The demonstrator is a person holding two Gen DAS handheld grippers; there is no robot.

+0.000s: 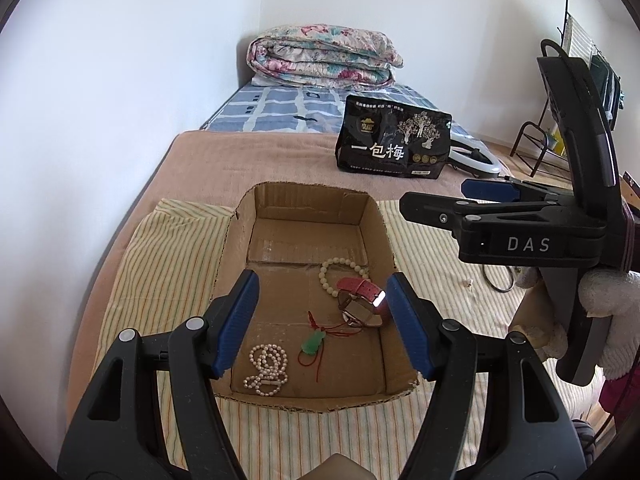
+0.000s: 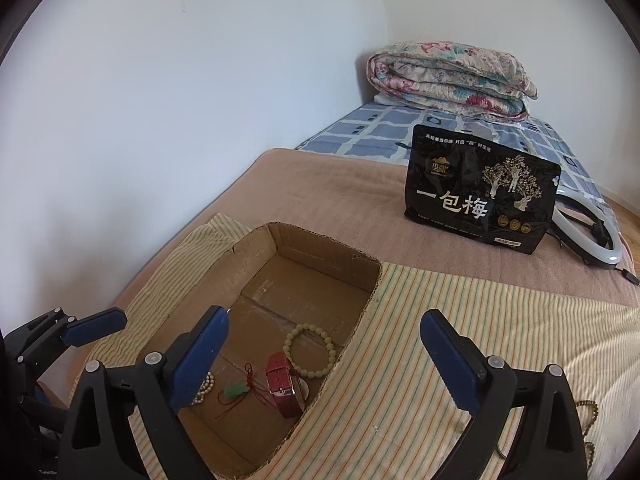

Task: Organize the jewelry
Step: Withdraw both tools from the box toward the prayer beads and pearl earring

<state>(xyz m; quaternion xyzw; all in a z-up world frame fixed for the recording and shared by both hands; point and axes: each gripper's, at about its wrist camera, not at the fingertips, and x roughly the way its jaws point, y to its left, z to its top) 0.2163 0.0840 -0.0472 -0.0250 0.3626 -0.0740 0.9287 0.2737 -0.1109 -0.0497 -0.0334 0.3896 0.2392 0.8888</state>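
Left wrist view: left gripper [image 1: 322,320] fingers apart, empty, lower centre.
Right gripper [image 2: 324,354]: spread wide, empty.
Cardboard box [image 1: 236,240]: holds pearl necklace [image 1: 267,368], jade pendant [image 1: 314,342], red watch [image 1: 358,300], bead bracelet [image 1: 340,274].

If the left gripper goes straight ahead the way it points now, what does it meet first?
Probably the box floor, near the red watch and the jade pendant. The left gripper points down into the box, its jaws open and empty. Depth is unclear, so the exact spot is uncertain.
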